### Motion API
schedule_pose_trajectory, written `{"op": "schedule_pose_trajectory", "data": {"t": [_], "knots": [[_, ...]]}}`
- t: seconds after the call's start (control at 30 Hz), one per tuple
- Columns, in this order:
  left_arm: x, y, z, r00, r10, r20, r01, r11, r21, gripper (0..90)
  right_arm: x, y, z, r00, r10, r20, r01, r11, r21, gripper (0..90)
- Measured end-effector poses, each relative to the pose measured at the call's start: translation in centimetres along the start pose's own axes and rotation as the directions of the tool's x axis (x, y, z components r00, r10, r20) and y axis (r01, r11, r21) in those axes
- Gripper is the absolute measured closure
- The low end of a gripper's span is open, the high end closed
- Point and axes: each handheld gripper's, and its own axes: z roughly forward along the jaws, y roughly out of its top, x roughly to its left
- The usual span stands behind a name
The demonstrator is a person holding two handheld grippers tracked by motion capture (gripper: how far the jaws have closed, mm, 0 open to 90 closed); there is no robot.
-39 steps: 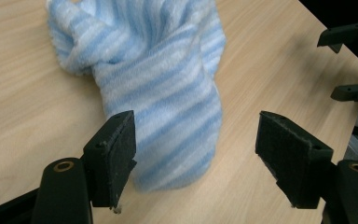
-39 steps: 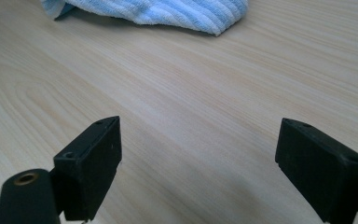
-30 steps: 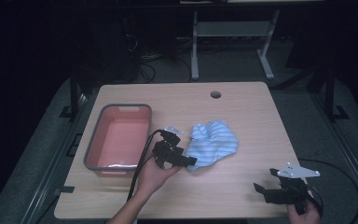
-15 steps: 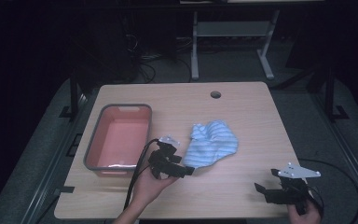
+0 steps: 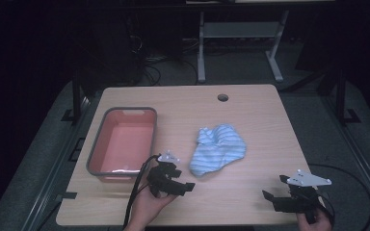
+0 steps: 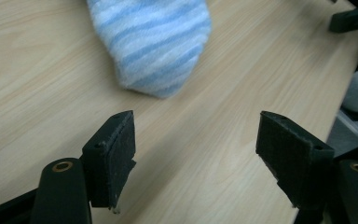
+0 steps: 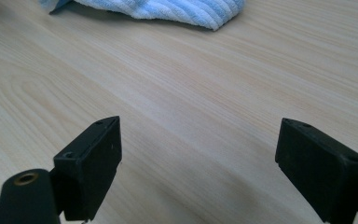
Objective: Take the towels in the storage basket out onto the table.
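Dark room; striped cloth [image 6: 151, 42] cropped beyond left gripper [image 6: 196, 154] jaws.

A pale wood-grain rectangular table [image 5: 250, 110] with a round cable hole [image 5: 222, 97] near its far edge is seen; a grey-rimmed pink plastic tub [image 5: 123, 140] is set left; a blue-and-white striped cloth [image 5: 218, 149] is crumpled centre.

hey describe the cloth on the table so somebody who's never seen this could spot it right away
Start at the wooden table and its grey bin with the pink inside. The cloth lies crumpled to the bin's right, mid-table. It is the one soft, blue-and-white striped thing there.
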Motion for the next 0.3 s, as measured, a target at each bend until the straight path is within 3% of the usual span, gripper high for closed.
{"op": "schedule_pose_trajectory", "data": {"t": [0.17, 0.23, 0.3], "knots": [[-0.4, -0.8, 0.2, 0.9995, 0.03, -0.003, -0.03, 0.9995, 0.012, 27.2, 0.1, 0.0, 0.0, 1.0, -0.008, -0.003, 0.008, 1.0, -0.002, 14.0], [-0.5, -1.4, 0.2, 0.9999, 0.01, 0.012, -0.01, 0.9999, -0.013, 26.6, 0.1, 0.0, 0.0, 1.0, -0.007, -0.002, 0.007, 1.0, -0.002, 14.0], [-0.6, -2.1, 0.3, 0.9996, 0.015, 0.023, -0.015, 0.9998, -0.011, 26.6, 0.0, -0.1, -0.1, 1.0, -0.003, -0.007, 0.003, 1.0, -0.005, 14.0]]}}
